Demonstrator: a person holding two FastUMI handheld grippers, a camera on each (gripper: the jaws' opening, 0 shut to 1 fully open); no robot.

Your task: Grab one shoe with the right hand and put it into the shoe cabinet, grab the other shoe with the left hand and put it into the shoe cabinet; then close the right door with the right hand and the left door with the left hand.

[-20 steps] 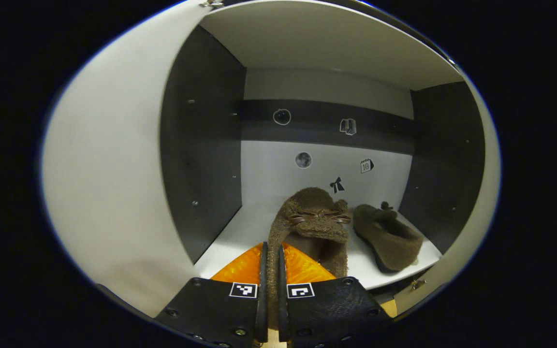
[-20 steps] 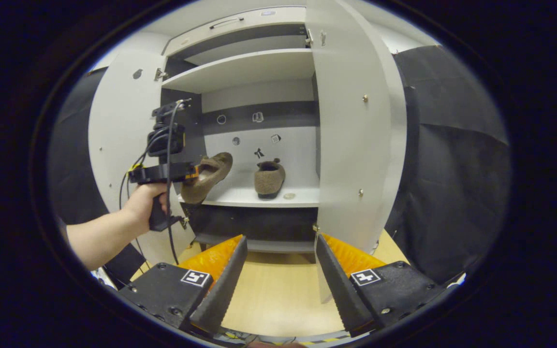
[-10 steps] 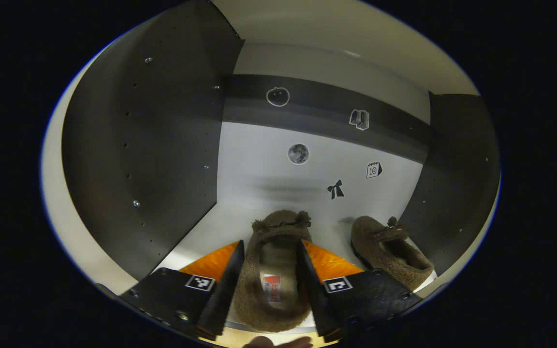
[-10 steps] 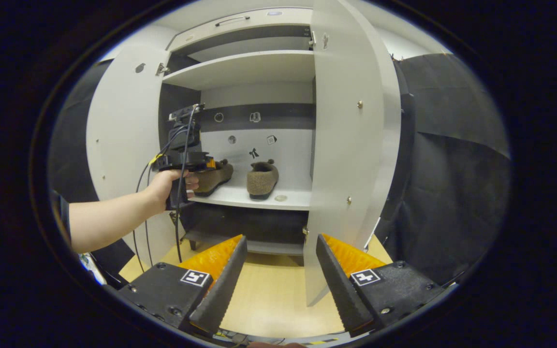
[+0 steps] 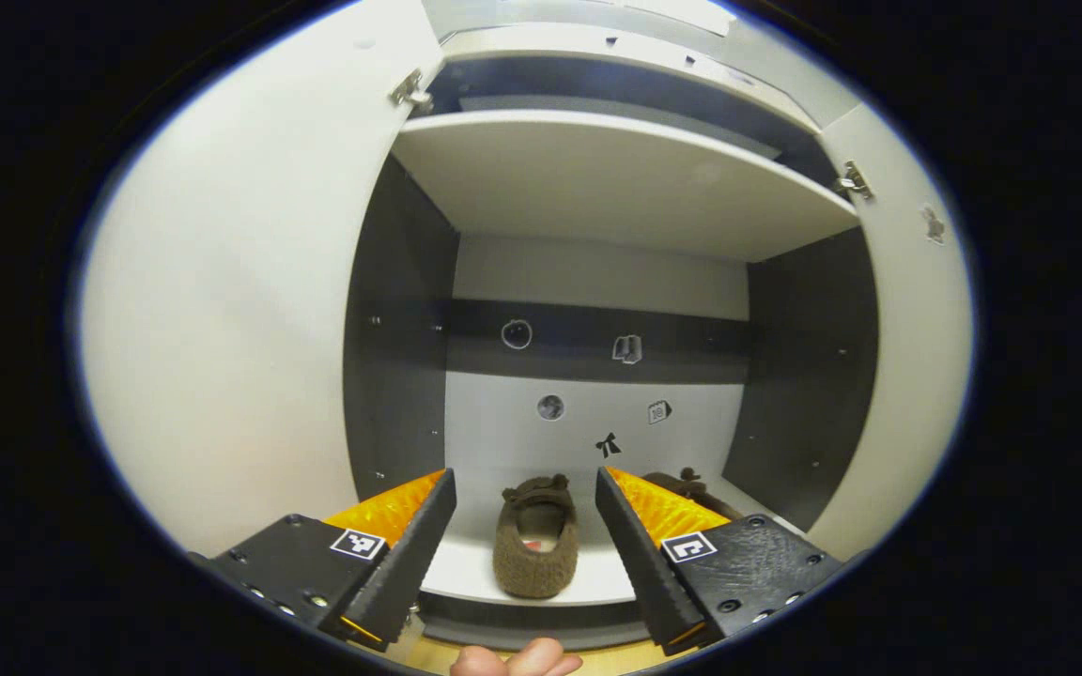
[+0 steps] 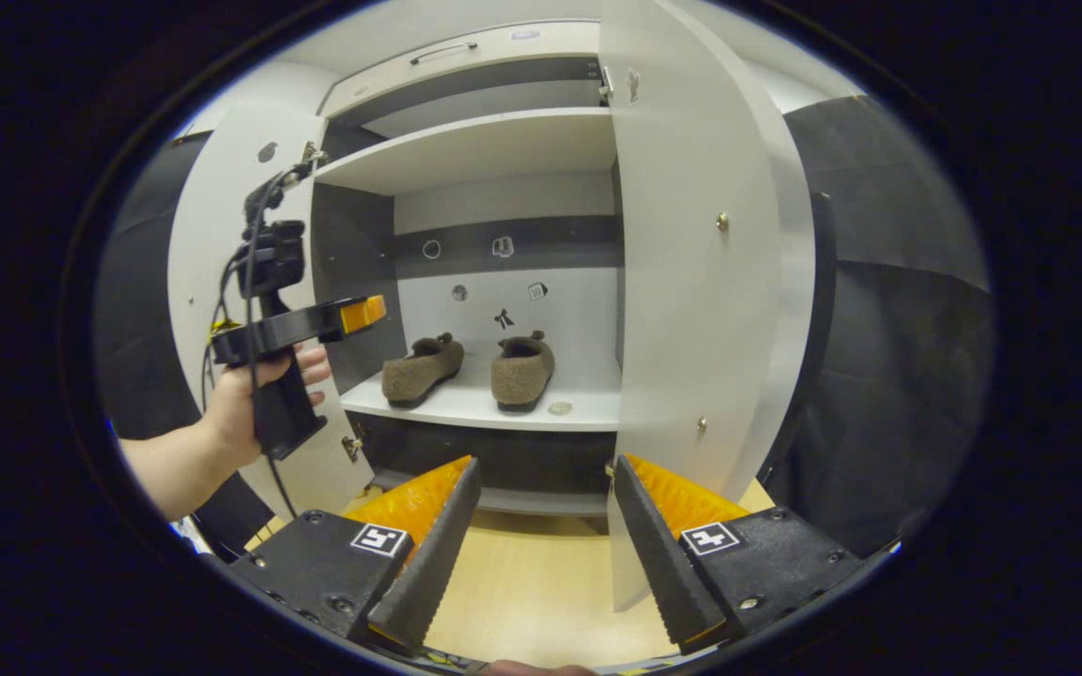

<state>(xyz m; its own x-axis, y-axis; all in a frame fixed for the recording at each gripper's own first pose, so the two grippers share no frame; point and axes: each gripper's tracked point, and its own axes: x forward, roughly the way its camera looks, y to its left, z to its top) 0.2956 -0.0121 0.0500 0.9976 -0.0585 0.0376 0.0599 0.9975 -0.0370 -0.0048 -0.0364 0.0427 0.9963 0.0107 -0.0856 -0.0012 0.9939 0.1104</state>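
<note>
Resting on white shelf (image 6: 466,402): 2 shoes (image 6: 423,368); disc, maybe coin (image 6: 559,407), beside.

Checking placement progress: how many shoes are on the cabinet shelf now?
2. The left shoe and the right shoe sit side by side on the shelf, apart, toes pointing inward.

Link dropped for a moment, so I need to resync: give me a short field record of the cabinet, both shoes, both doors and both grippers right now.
shoe cabinet: open, white shelves, dark side walls
left shoe: on the shelf, free of any gripper
right shoe: on the same shelf, beside the left shoe
left door: open
right door: open
left gripper: open, holding nothing, outside the cabinet front
right gripper: open, holding nothing, above the wooden floor
task stage: both shoes stored; doors not yet closed
</note>
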